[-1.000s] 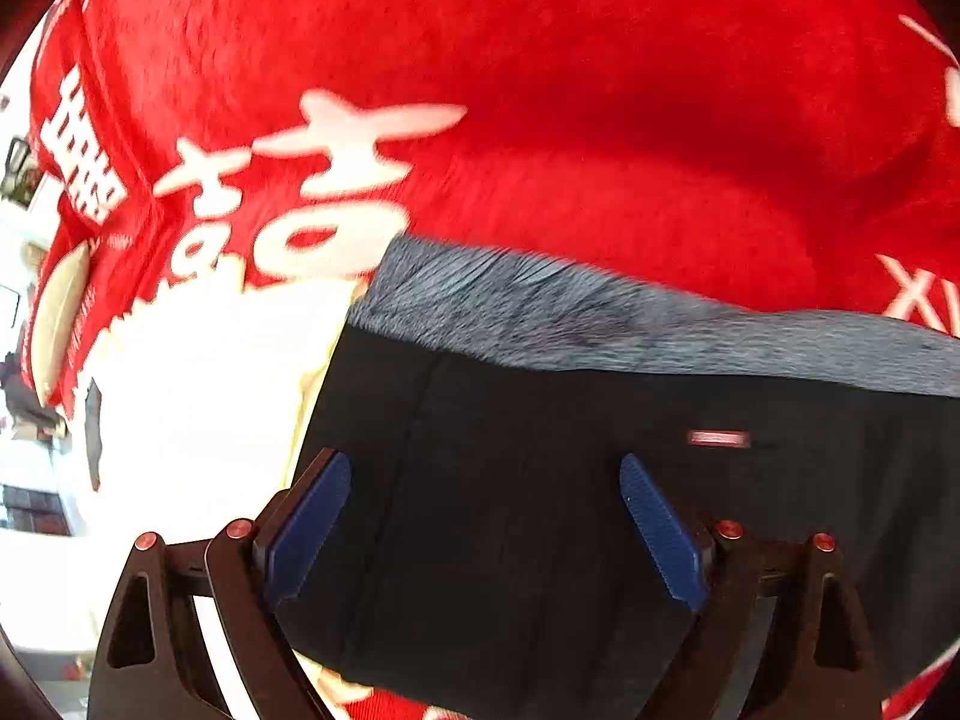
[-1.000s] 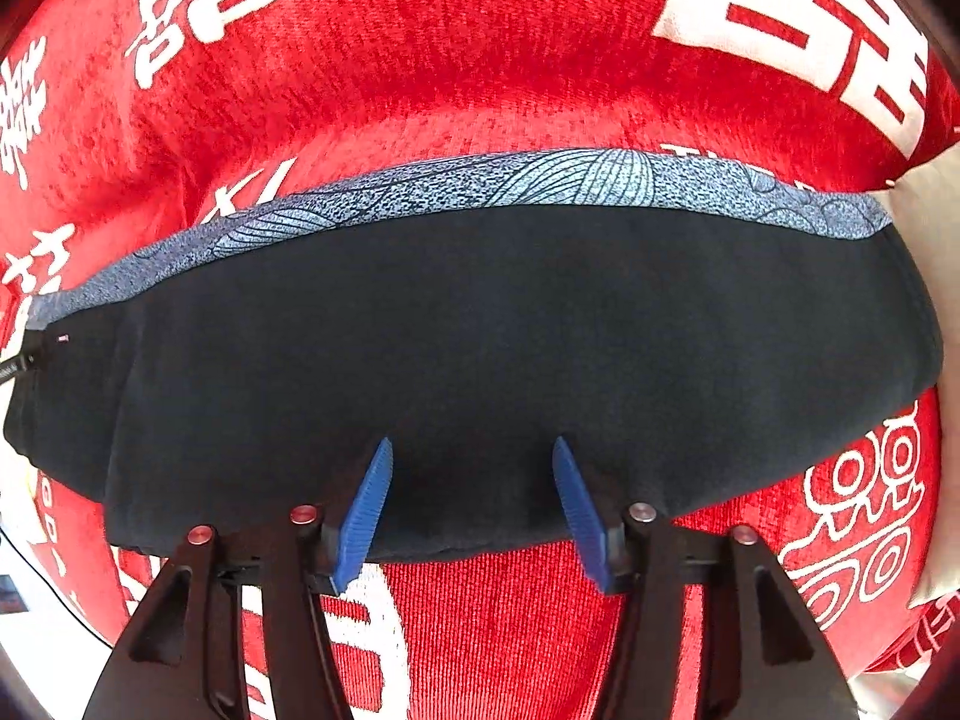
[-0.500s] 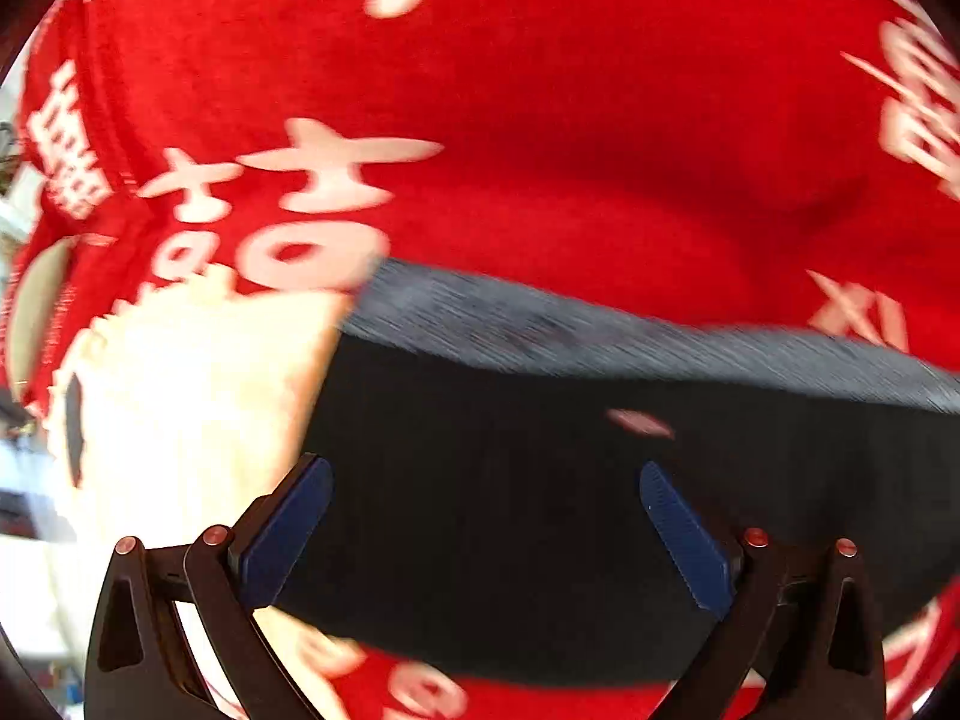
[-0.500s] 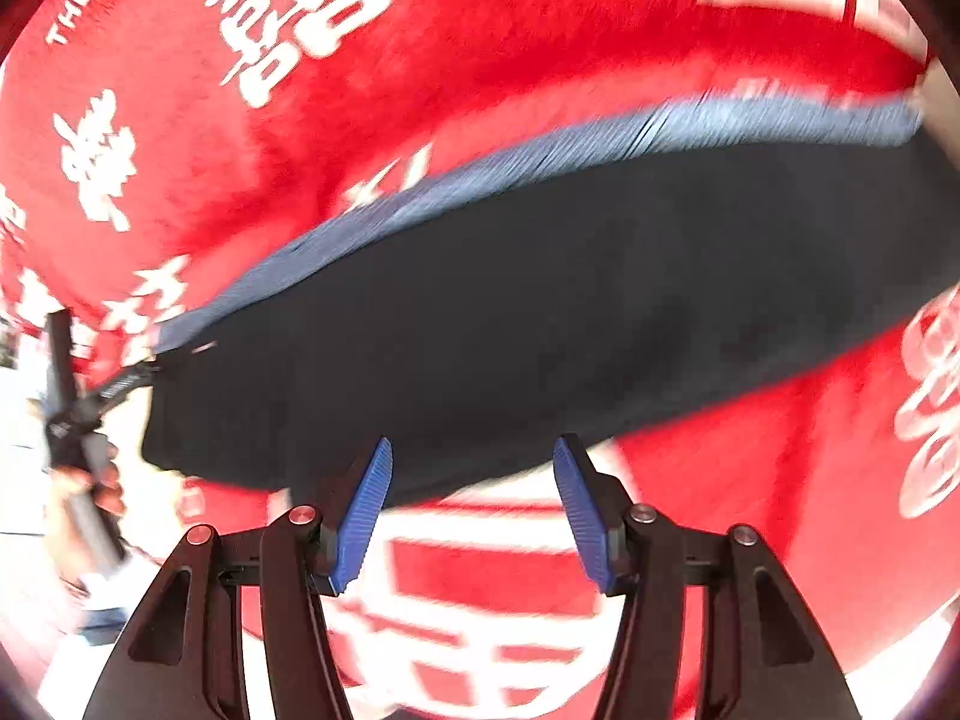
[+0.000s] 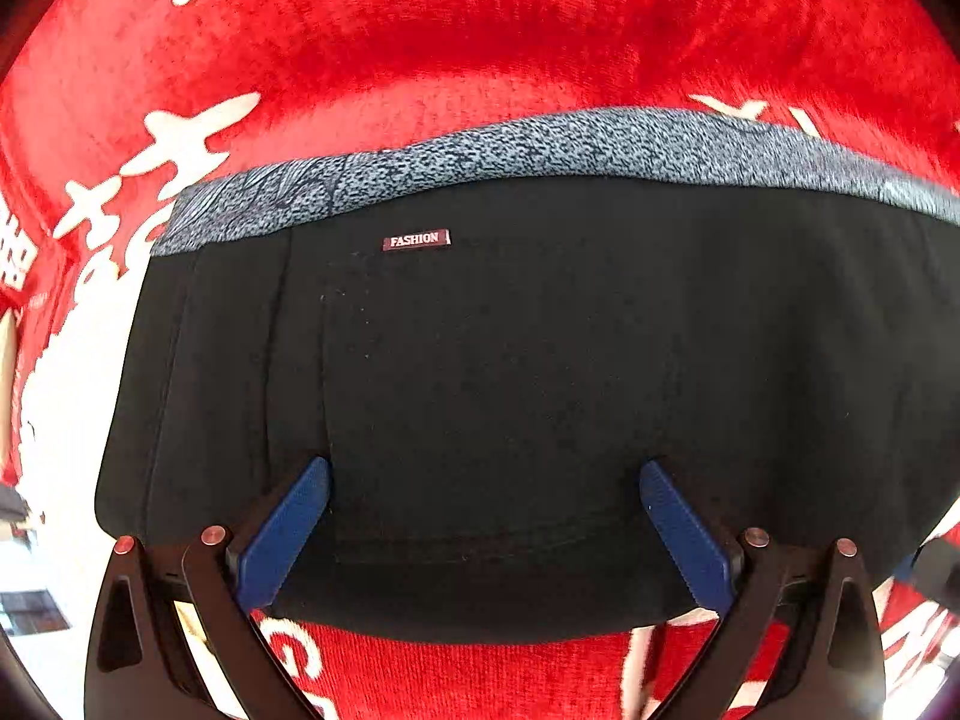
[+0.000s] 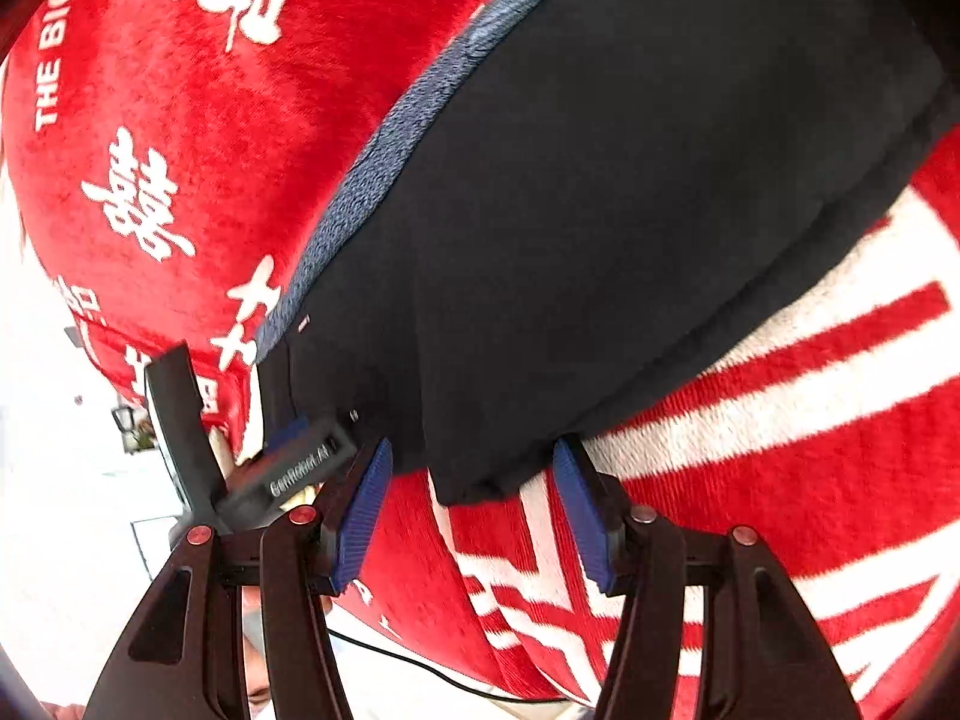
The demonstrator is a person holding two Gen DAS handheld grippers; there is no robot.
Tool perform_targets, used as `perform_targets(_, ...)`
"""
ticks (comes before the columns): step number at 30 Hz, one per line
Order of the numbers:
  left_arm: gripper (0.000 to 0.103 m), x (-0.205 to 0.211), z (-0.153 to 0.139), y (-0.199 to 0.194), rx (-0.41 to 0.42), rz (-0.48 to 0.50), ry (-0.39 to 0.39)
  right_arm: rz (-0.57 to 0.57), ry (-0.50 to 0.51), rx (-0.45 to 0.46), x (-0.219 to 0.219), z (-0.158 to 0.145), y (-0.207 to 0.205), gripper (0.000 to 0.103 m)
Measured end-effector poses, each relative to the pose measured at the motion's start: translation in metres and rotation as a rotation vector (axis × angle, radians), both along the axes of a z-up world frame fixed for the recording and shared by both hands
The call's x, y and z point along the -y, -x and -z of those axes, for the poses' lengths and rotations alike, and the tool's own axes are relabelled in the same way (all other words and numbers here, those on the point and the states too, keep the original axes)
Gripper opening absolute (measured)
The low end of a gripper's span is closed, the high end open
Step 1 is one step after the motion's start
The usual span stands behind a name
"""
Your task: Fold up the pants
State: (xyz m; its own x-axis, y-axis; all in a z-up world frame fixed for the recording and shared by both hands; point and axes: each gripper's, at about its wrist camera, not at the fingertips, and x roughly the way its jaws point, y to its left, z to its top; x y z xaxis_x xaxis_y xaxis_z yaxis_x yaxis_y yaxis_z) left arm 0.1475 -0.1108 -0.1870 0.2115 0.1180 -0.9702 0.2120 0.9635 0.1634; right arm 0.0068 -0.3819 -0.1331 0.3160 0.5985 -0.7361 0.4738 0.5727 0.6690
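Observation:
The black pants [image 5: 510, 360] lie folded in a flat stack on a red blanket [image 5: 480, 30], with a grey patterned waistband [image 5: 540, 144] along the far edge and a small "FASHION" label [image 5: 416, 239]. My left gripper [image 5: 483, 474] is open, its blue pads over the near part of the stack. In the right wrist view the pants [image 6: 600, 210] run diagonally. My right gripper [image 6: 471, 468] is open at the pants' near corner, a pad on each side. The left gripper [image 6: 288, 450] shows at that view's left.
The red blanket [image 6: 150, 120] with white characters and stripes covers the whole surface. Its left edge drops off to a bright room in the left wrist view [image 5: 36, 570]. A thin black cable [image 6: 420, 666] runs under the right gripper.
The left gripper has moved right and forward over the pants. The right gripper has swung left and down to the pants' near corner. Both stay open.

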Motion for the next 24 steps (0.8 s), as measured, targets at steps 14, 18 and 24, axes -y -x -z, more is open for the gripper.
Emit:
perform_targets(14,0.103,-0.012,0.005,-0.016,-0.006,0.017,0.001,0.089,-0.084,-0.027,0.01,-0.005,0.015,0.043)
perform_targets(18,0.103,0.0,-0.003,-0.002,0.0,0.018,0.001,0.107,-0.092,-0.027,0.007,0.006,0.002,0.043)
perform_targets(24,0.103,-0.005,-0.012,-0.002,-0.026,0.009,0.041,0.064,-0.033,0.033,0.01,-0.027,-0.008,0.009)
